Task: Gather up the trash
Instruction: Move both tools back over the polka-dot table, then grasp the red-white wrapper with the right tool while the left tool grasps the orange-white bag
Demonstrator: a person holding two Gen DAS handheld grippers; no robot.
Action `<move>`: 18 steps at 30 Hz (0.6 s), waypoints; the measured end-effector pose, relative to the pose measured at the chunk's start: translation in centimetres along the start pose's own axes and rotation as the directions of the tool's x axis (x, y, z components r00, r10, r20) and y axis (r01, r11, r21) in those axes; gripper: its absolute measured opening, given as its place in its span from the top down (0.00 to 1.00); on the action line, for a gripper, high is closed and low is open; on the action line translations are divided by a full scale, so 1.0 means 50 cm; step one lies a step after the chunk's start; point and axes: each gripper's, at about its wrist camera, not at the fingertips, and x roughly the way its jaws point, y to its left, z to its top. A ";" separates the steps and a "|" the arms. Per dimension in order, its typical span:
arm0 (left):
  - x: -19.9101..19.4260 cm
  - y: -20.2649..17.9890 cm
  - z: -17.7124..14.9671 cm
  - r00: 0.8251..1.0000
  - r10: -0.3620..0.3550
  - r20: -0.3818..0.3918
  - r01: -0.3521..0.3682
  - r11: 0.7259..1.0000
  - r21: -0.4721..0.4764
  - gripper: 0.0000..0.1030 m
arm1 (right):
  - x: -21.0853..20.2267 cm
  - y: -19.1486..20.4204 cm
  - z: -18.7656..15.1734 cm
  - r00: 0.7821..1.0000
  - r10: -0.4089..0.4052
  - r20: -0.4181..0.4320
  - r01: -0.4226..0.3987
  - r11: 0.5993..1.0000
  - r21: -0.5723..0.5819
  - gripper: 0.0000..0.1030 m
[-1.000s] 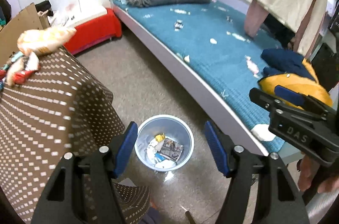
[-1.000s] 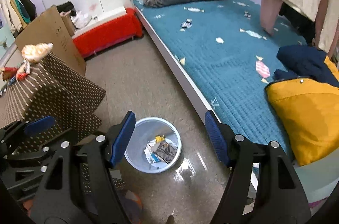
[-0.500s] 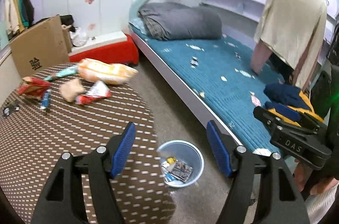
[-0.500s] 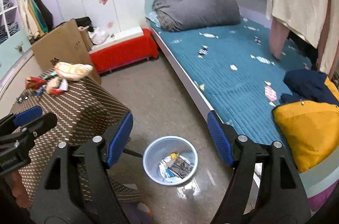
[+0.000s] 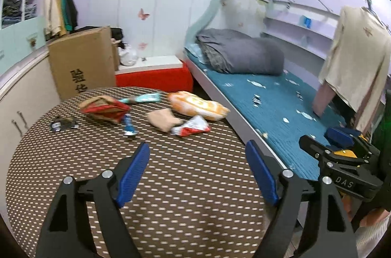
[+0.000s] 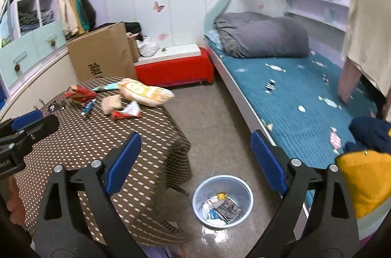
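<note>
Several pieces of trash lie at the far side of the round brown dotted table [image 5: 171,184]: an orange snack bag [image 5: 198,105], a red-white wrapper [image 5: 191,128], a tan crumpled paper [image 5: 162,120], a red bag [image 5: 105,109], a small blue tube [image 5: 128,127] and a teal wrapper [image 5: 144,97]. My left gripper [image 5: 198,170] is open and empty above the table's near half. My right gripper [image 6: 195,158] is open and empty above the floor, over a blue waste bin [image 6: 222,200] with trash inside. The orange snack bag also shows in the right wrist view [image 6: 144,92].
A bed with a teal cover [image 6: 293,97] and grey bedding [image 6: 261,38] runs along the right. A cardboard box [image 5: 81,62] and a red bench [image 5: 152,77] stand behind the table. A yellow bag [image 6: 364,180] lies on the bed's near end.
Both grippers have risen and tilted up. The left view swung from the bin on the floor onto the tabletop trash. Both grippers stayed open.
</note>
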 end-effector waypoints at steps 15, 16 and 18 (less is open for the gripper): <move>0.019 0.216 -0.003 0.991 0.124 -0.043 -0.128 0.984 -0.127 0.14 | 0.165 0.189 0.037 0.981 0.130 -0.144 -0.153 0.975 -0.162 0.10; 0.026 0.228 -0.005 0.991 0.125 -0.053 -0.131 0.982 -0.135 0.14 | 0.178 0.193 0.038 0.979 0.136 -0.153 -0.161 0.972 -0.170 0.10; 0.044 0.253 -0.009 0.989 0.127 -0.074 -0.138 0.979 -0.152 0.14 | 0.219 0.209 0.040 0.973 0.136 -0.188 -0.172 0.967 -0.188 0.10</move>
